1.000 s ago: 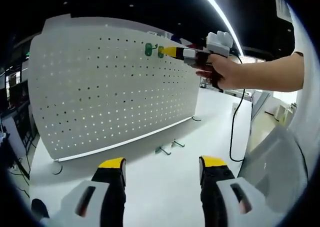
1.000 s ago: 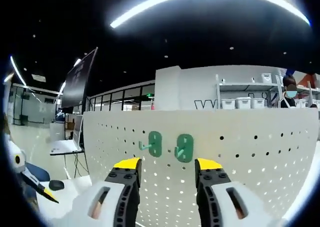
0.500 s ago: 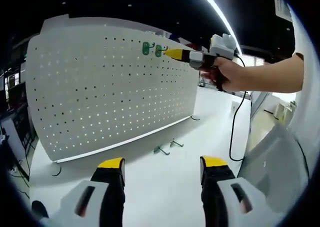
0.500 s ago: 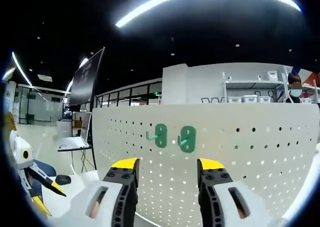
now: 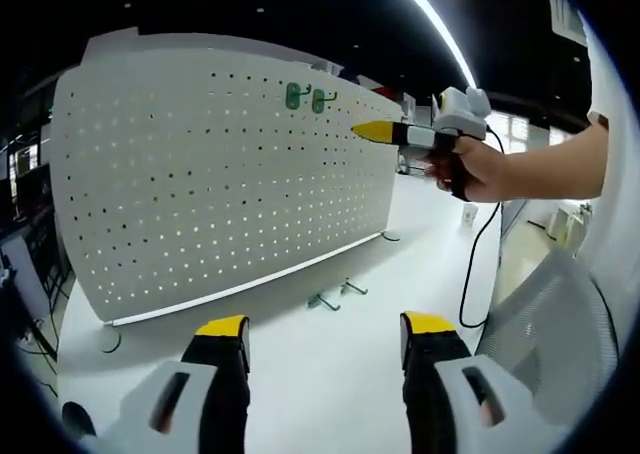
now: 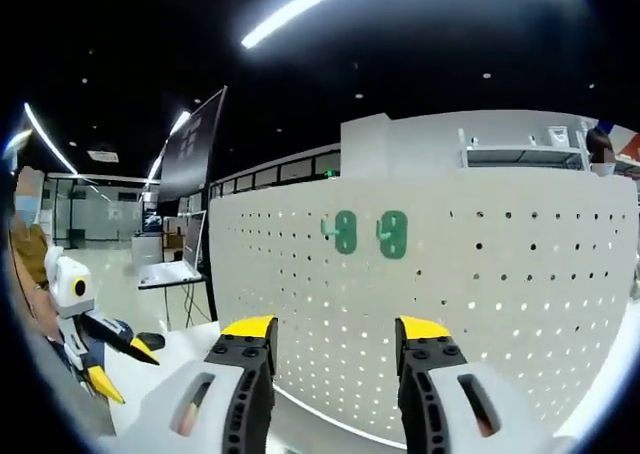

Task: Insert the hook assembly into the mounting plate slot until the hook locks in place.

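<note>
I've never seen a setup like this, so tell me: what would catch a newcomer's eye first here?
Probably the big white pegboard standing upright on the table, with two green hooks mounted side by side near its top. Next, the right gripper, held up in a hand near the board, and two spare hooks lying at its foot.

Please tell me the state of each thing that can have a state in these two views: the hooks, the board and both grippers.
Two green hooks: mounted side by side on the board.
Pegboard: standing upright on the table.
Two loose hooks: lying on the table before the board.
Left gripper: open, empty.
Right gripper: open, empty.
</note>
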